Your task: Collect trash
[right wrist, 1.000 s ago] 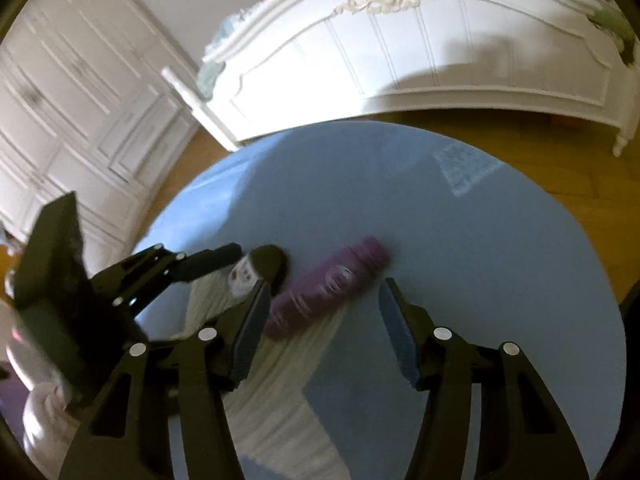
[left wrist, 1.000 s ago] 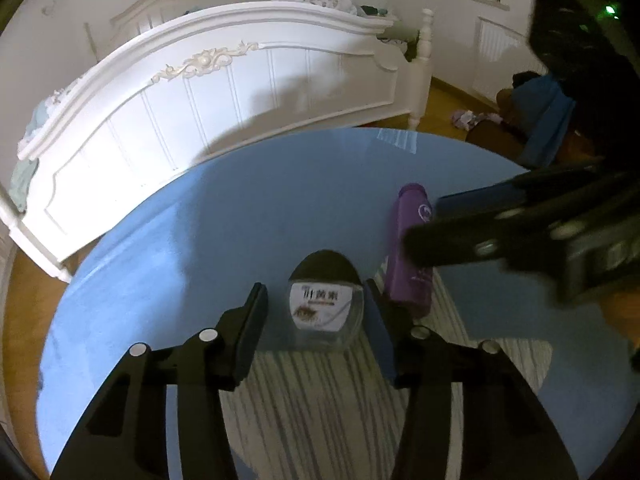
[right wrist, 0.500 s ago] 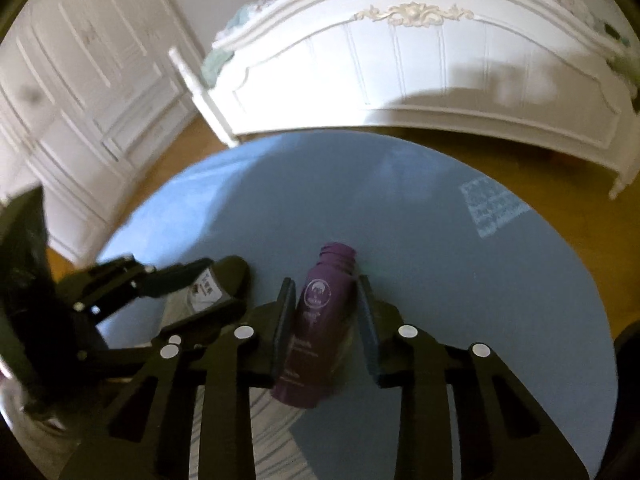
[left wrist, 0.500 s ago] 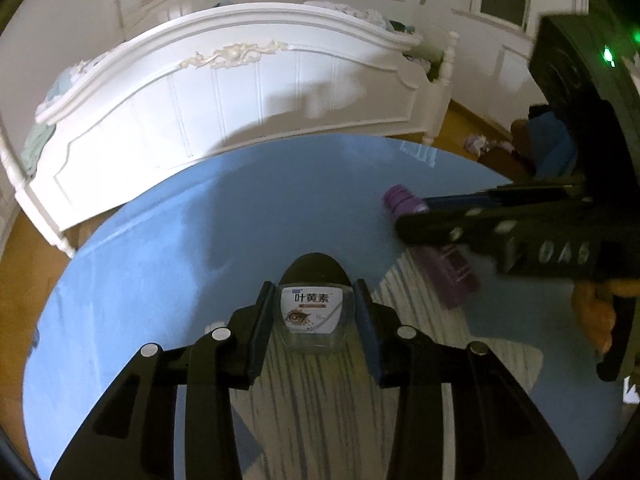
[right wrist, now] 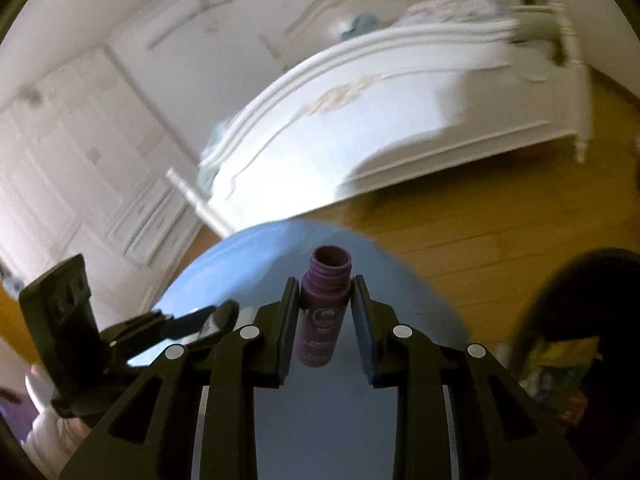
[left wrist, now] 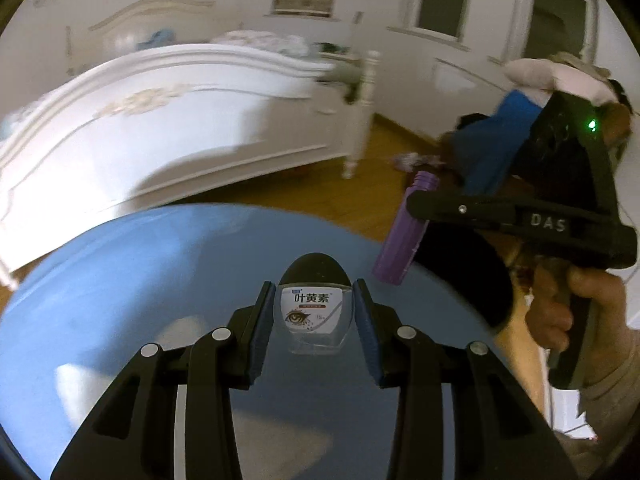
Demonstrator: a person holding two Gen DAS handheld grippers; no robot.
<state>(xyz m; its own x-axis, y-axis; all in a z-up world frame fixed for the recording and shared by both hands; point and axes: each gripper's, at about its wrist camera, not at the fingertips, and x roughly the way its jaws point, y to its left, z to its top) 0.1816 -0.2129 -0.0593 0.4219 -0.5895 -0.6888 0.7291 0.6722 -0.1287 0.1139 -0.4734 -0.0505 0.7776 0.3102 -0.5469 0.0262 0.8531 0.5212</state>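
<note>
My left gripper [left wrist: 314, 308] is shut on a small clear eye-drop bottle [left wrist: 313, 312] with a black cap and a white label, held above the round blue table [left wrist: 120, 280]. My right gripper [right wrist: 326, 312] is shut on an open purple bottle [right wrist: 322, 320] with no cap, also lifted off the table [right wrist: 400, 280]. In the left wrist view the purple bottle [left wrist: 402, 232] hangs tilted from the right gripper [left wrist: 416, 204] at the right. In the right wrist view the left gripper [right wrist: 224, 316] with its bottle shows at the lower left.
A white bed footboard [left wrist: 160, 120] stands beyond the table over a wooden floor [right wrist: 500, 224]. White cabinets [right wrist: 80, 168] are at the left. A dark trash bag [right wrist: 580, 340] with wrappers inside sits at the right. Blue cloth and clutter [left wrist: 496, 136] lie near the far wall.
Both grippers closed on their bottles and lifted them off the table. The views tilted up and the table dropped lower in frame; the grey striped mat is out of sight.
</note>
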